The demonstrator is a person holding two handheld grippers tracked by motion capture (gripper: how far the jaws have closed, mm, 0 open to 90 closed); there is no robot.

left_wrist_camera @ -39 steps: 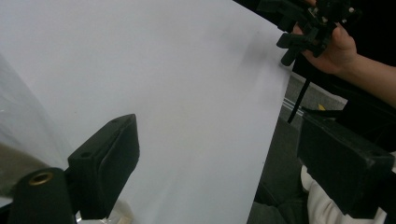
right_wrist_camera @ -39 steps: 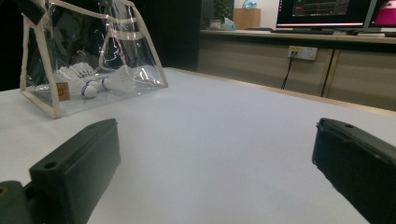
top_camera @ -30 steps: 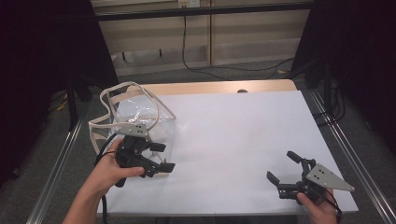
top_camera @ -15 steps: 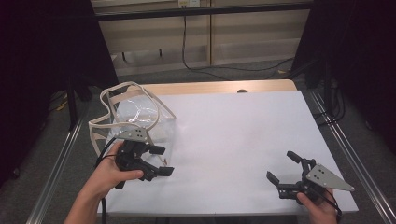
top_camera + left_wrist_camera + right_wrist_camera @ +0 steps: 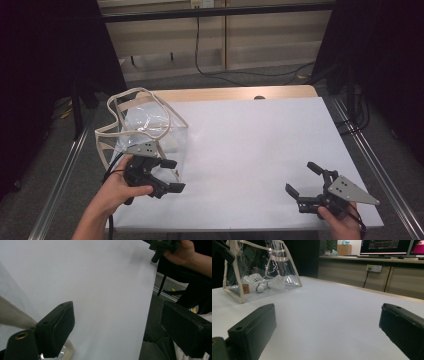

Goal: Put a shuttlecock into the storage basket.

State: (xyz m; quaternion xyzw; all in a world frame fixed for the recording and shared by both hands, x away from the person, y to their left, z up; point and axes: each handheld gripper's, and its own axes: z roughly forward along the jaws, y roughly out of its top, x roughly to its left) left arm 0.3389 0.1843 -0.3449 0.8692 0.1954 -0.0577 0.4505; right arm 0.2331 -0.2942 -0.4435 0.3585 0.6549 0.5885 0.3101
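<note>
Clear bag point(image 5: 145, 131) with beige trim stands upright at bench point(image 5: 260, 150) left edge, toward far corner; shuttlecocks point(image 5: 265, 282) lie inside. Left gripper point(image 5: 170, 176) just beside bag's near side, jaws spread wide, nothing between them. Right gripper point(image 5: 303, 179) near bench near-right corner, jaws apart, empty, well apart from bag.

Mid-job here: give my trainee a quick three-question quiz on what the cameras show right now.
1. True or false: the left gripper is clamped on the clear bag.
2. What lies inside the bag? A) shuttlecocks B) pens C) apples
3. Fill in: the right gripper sits near the table's ____ corner on the person's side.

Key: 1 false, its jaws stand open beside the bag. 2 A, the shuttlecocks. 3 right.
</note>
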